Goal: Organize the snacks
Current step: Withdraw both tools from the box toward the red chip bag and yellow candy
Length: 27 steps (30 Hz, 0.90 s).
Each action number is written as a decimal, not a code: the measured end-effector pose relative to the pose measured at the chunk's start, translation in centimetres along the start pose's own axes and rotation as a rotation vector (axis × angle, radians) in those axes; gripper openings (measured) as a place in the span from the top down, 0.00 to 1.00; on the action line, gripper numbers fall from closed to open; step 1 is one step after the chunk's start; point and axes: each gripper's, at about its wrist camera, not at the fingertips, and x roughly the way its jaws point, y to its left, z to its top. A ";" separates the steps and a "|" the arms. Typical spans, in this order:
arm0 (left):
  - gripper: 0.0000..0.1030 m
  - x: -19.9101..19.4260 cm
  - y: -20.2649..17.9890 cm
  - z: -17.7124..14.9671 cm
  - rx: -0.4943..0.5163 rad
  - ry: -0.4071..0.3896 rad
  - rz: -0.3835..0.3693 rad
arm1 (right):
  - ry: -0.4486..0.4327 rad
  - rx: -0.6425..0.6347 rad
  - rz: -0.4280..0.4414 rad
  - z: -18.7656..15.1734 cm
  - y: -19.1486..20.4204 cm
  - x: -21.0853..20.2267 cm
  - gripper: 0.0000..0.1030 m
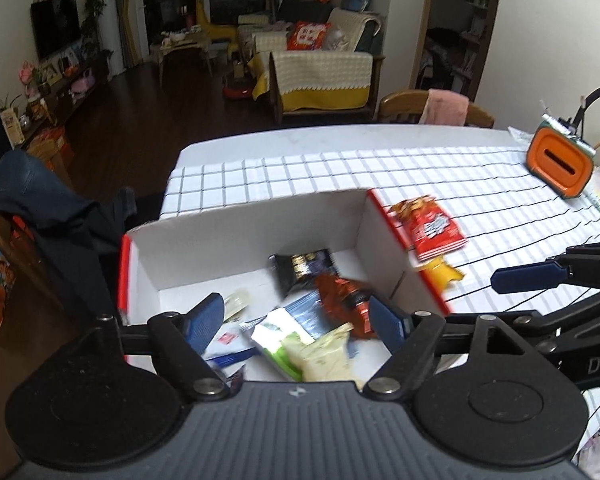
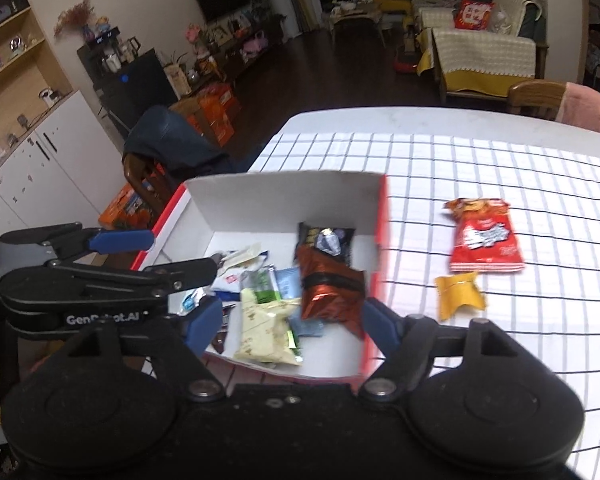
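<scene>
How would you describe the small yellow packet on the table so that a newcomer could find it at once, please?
Start at the white box with red sides on the checked tablecloth. Two snacks lie outside it, beside its red wall. The small yellow packet is the nearer one: plain yellow, and smaller than the red bag just beyond it.

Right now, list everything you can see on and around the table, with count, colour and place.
White cardboard box with red outside: one, on the checked cloth, open.
Snack packets in the box: several; black, shiny red-brown, cream, green-white.
Red snack bag: one, on the cloth right of the box.
Small yellow packet: one, below the red bag.
Orange-fronted holder: one, far right of the table.
Wooden chairs: two; dark garment, pink cloth.
Left gripper: open, over the box.
Right gripper: open, over the box.
</scene>
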 end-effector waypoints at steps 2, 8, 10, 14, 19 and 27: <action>0.21 -0.1 -0.9 0.2 0.004 -0.008 -0.009 | -0.014 0.003 -0.010 0.0 -1.0 -0.9 0.20; 0.18 -0.3 -4.3 0.6 0.017 -0.047 -0.019 | -0.030 0.003 -0.032 -0.7 -4.0 -2.9 0.12; 0.17 -0.2 -5.4 0.8 0.023 -0.057 -0.014 | -0.034 0.008 -0.037 -0.9 -5.2 -3.4 0.09; 0.16 0.3 -7.7 1.2 0.012 -0.063 -0.034 | -0.046 0.020 -0.047 -1.1 -7.8 -4.4 0.04; 0.13 1.8 -10.7 1.6 0.010 -0.050 -0.047 | -0.051 0.021 -0.069 -0.6 -11.2 -5.3 0.00; 0.13 4.7 -15.3 2.0 -0.018 -0.021 -0.039 | -0.033 0.014 -0.105 1.0 -16.9 -5.1 0.00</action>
